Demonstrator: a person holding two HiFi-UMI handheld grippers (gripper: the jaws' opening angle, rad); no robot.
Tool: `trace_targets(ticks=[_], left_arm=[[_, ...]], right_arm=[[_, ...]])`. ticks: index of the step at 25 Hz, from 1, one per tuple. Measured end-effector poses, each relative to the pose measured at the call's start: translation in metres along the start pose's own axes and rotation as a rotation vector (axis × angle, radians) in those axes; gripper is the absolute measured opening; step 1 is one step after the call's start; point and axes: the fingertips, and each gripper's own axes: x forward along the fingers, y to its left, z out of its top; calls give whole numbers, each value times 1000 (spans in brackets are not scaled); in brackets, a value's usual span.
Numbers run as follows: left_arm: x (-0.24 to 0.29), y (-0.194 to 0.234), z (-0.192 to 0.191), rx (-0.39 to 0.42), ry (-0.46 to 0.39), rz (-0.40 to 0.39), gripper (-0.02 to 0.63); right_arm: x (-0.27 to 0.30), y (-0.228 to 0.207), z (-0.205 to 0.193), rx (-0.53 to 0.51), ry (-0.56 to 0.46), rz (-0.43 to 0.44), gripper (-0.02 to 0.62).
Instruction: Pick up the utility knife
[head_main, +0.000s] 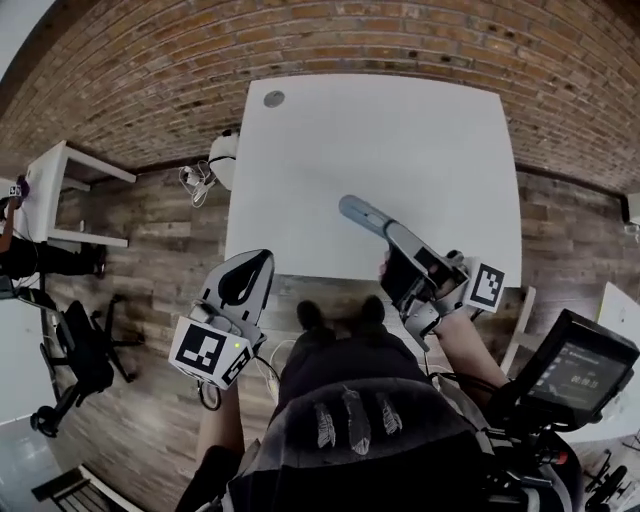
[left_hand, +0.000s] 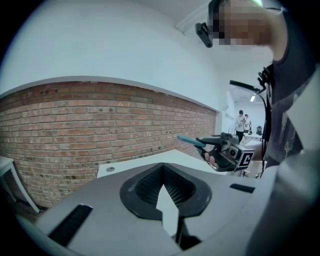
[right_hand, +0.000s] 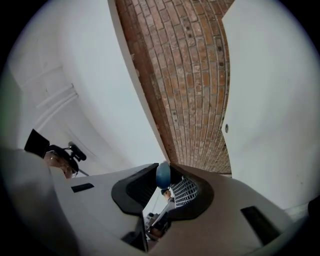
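The utility knife (head_main: 362, 213) is slim and blue-grey. My right gripper (head_main: 402, 243) is shut on it and holds it in the air over the near edge of the white table (head_main: 400, 140), its free end pointing up and to the left. In the right gripper view the knife's blue end (right_hand: 163, 175) sits between the two pads. My left gripper (head_main: 246, 278) hangs just short of the table's near left corner with its jaws shut on nothing. In the left gripper view, that gripper (left_hand: 165, 194) looks across at the right gripper (left_hand: 226, 151) and the knife (left_hand: 190, 141).
The table has a round cable hole (head_main: 274, 98) near its far left corner. A brick wall (head_main: 330, 35) runs behind it. A black office chair (head_main: 78, 362) and a small white table (head_main: 62, 190) stand at the left. A screen (head_main: 580, 368) is at the right. Two people (left_hand: 243, 126) stand far off.
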Motion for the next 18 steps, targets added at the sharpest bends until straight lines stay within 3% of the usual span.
trace_targets(ticks=[8, 18], left_arm=[[-58, 71, 2, -55, -175, 17, -3], [-129, 165, -33, -133, -212, 39, -3]], right_arm=[[57, 11, -61, -86, 63, 8, 69], [146, -1, -167, -256, 211, -56, 69]])
